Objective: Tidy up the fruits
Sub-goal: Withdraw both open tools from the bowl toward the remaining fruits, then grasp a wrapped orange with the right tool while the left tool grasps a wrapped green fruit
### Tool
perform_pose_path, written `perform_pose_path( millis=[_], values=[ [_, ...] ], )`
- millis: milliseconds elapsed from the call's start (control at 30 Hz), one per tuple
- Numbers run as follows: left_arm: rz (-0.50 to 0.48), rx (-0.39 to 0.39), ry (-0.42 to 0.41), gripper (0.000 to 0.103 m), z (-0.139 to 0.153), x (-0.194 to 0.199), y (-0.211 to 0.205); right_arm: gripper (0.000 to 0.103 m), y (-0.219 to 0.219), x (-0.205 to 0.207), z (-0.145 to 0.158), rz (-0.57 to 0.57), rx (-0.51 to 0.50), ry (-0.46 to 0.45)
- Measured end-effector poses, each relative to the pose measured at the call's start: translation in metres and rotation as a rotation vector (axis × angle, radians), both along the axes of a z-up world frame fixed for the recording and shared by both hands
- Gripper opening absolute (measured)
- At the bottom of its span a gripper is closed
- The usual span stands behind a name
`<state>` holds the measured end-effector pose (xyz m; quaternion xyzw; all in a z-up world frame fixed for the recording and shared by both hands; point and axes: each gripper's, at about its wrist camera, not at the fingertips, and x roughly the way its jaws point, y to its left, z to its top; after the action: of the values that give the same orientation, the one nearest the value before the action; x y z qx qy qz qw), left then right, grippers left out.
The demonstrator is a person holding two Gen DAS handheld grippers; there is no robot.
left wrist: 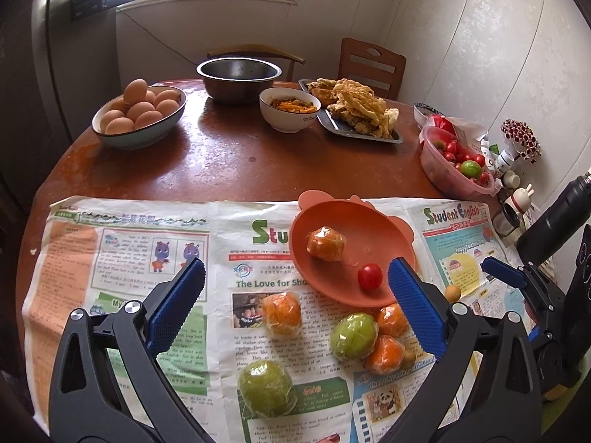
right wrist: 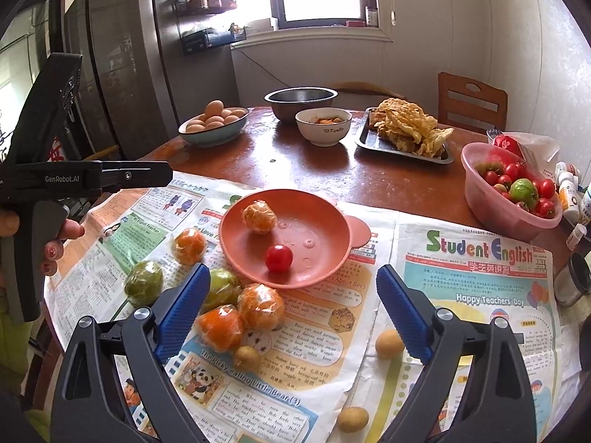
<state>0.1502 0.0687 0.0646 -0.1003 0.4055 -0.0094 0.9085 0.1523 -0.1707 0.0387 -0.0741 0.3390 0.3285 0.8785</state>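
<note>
Bare newspaper point(left wrist: 122, 258) is lying open left of the orange plate point(left wrist: 369, 229), giving free passage. Wrapped fruits point(right wrist: 240, 310) are crowding the plate's near rim, and the pink tomato tub point(right wrist: 491, 199) and bottles point(right wrist: 567, 192) are blocking the worktop's right edge.

A: Where does the left wrist camera sit?

B: Right behind its 2 blue fingers point(left wrist: 175, 308). It looks down and forward over the newspaper point(left wrist: 122, 251), close above it, toward the window wall.

A: And the right wrist camera?

B: Same way, behind its own 2 fingers point(right wrist: 181, 313), tilted down, close to the paper, a bit more to the right.

A: What do both see?

B: The orange plate point(left wrist: 369, 221), the bowl of eggs point(right wrist: 214, 125) and the round table point(right wrist: 388, 181). Each camera also sees the other gripper at its edge.
</note>
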Motion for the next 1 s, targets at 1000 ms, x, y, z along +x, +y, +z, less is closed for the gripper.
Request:
perform_pose_path(
  millis=[1000],
  values=[
    [0.014, 0.022, 0.086, 0.093, -0.043, -0.056, 0.007, 0.092, 0.019, -0.051, -0.032, 0.074, -0.055, 0.065]
  ],
)
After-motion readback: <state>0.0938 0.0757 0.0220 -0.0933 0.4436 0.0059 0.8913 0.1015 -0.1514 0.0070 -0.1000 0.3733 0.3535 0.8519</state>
